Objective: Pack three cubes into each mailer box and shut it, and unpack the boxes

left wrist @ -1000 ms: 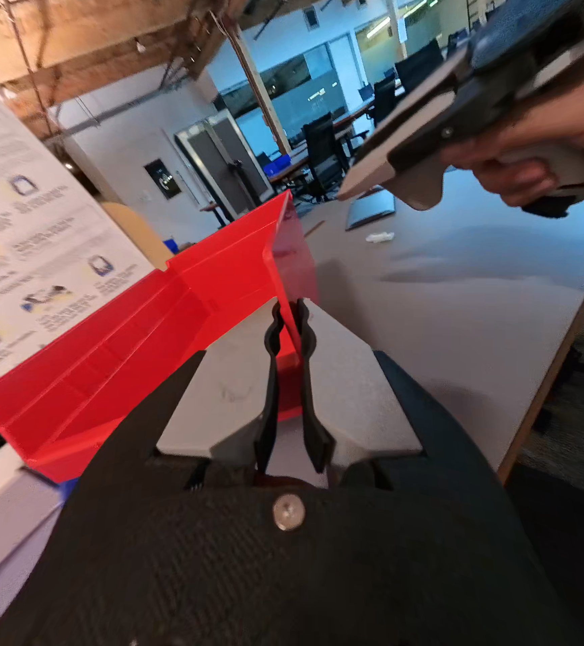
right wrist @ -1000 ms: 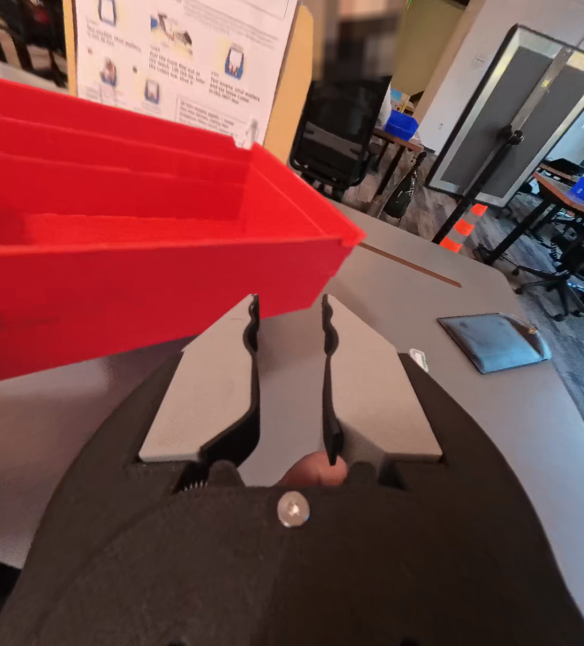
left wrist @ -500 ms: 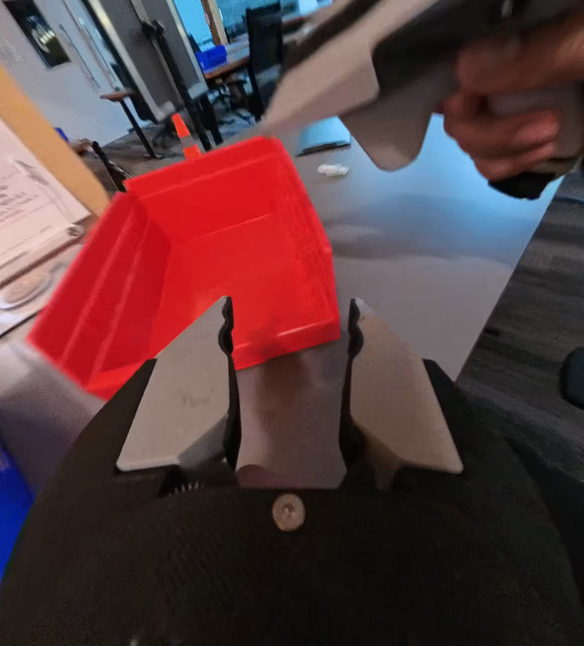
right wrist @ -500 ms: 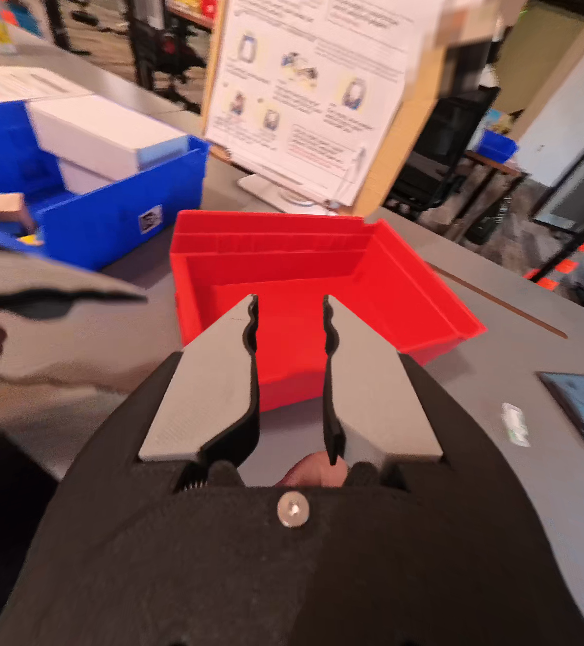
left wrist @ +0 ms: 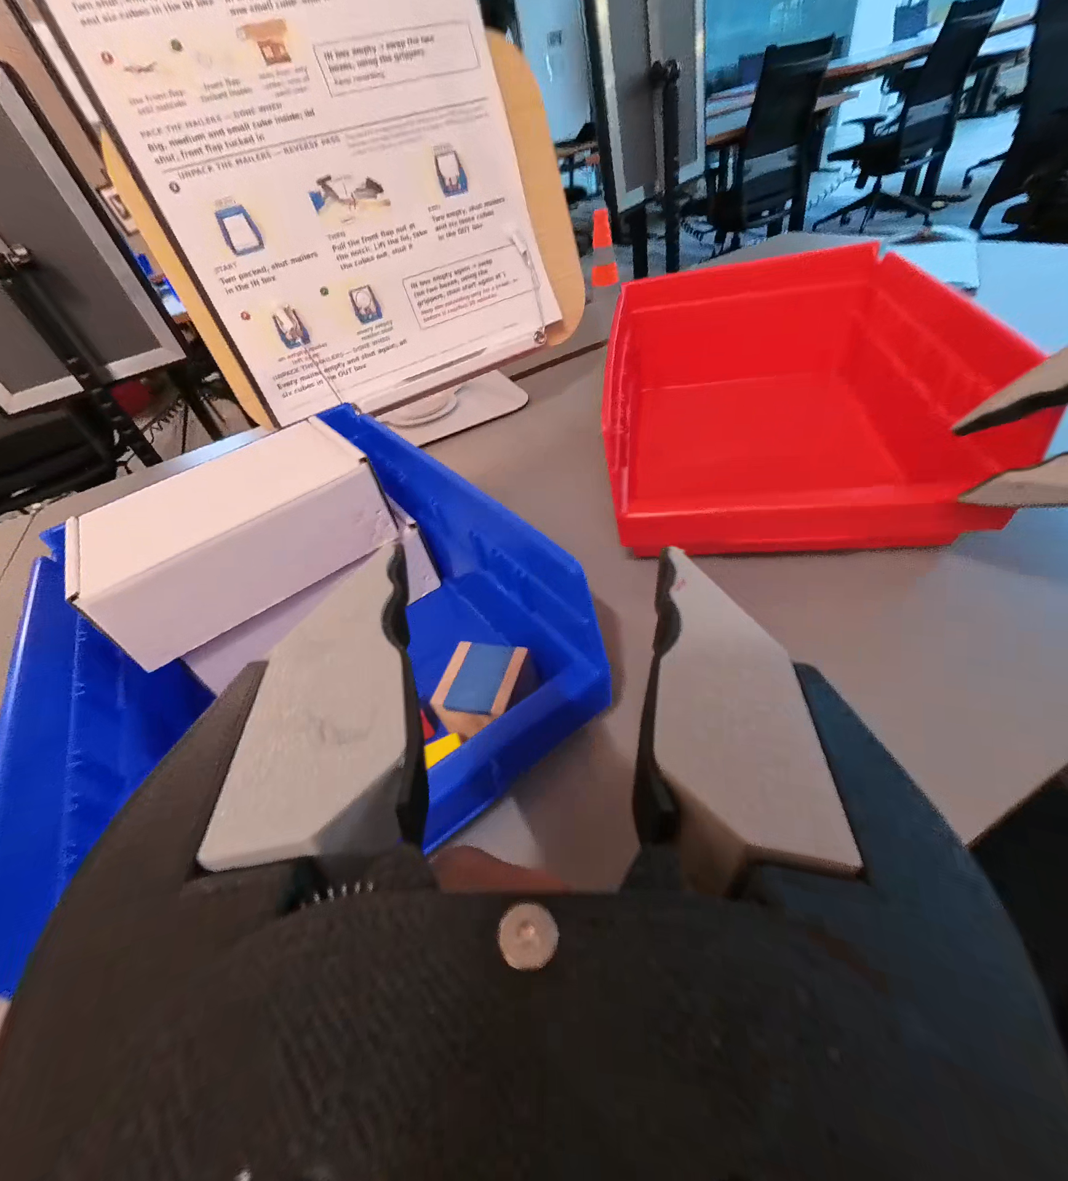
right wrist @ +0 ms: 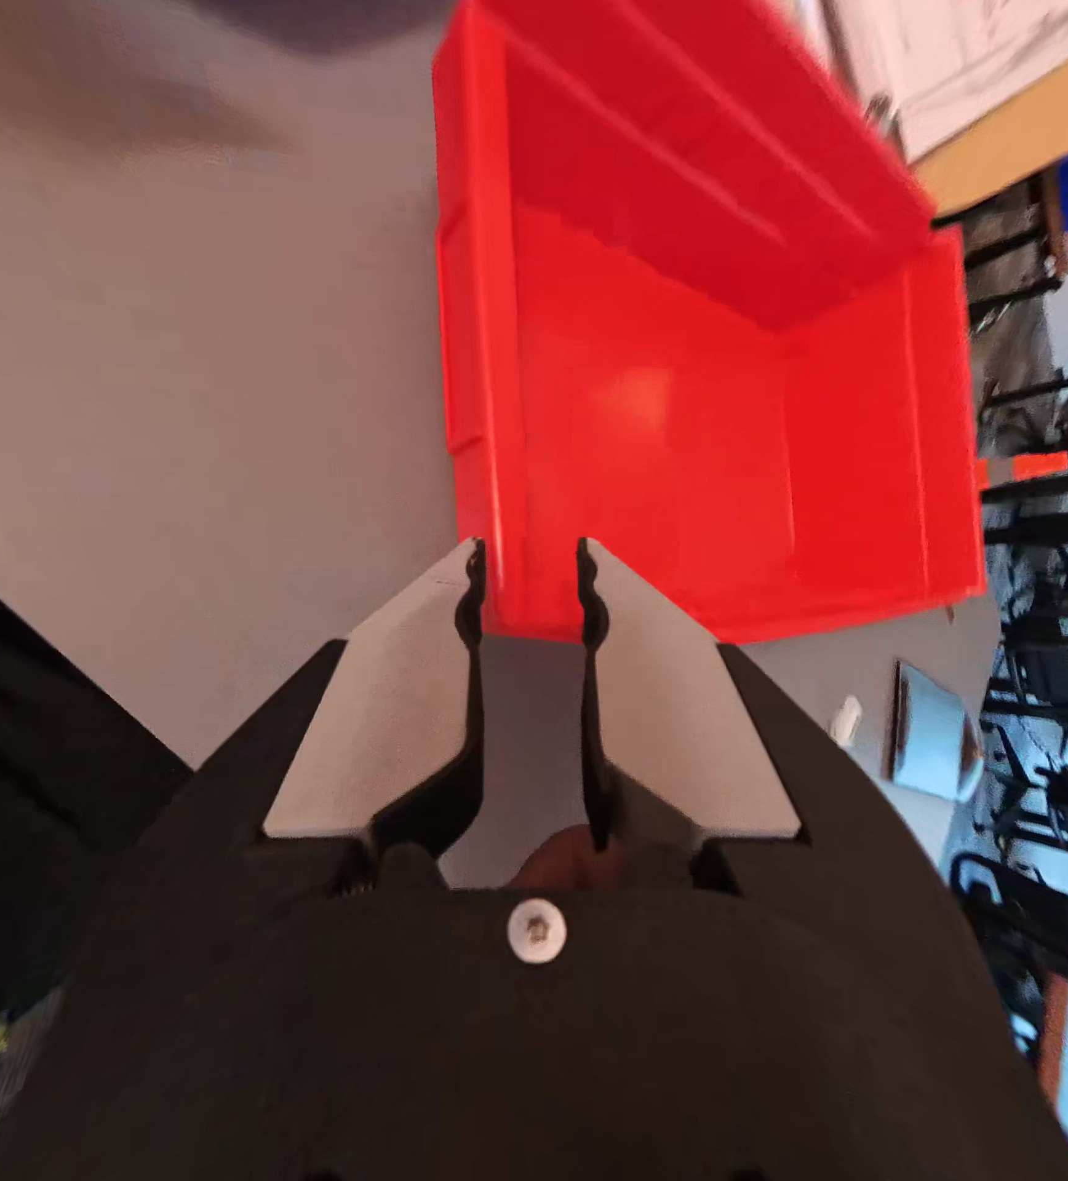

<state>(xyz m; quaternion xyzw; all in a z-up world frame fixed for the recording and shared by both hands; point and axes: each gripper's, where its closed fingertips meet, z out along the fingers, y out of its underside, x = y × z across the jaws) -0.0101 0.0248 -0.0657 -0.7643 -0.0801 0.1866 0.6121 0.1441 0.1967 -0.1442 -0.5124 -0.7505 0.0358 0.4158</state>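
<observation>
Grey fingers of the left gripper stand wide apart with nothing between them, held above the grey table at the near right corner of the blue bin. From that gripper, the bin spreads toward 10 o'clock and the red bin lies at 1 o'clock, apart from the blue one. A shut white mailer box rests tilted across the blue bin's far rim, with a second white box under it, mostly covered. Low in the bin sits a wooden cube with a blue face; a yellow cube and a sliver of a red piece show beside the left finger, largely hidden by it. At 12 o'clock stands an instruction sheet on a wooden board.

The right gripper has its fingers partly open, a narrower gap than the left's, gripping nothing; its tips sit over the near corner of the red bin, and whether they touch the rim cannot be told. This view is rolled sideways and motion-blurred. In the left wrist view the right gripper's tips enter at 3 o'clock, cut off by the frame, in front of the red bin's right wall. The red bin's floor shows bare.
</observation>
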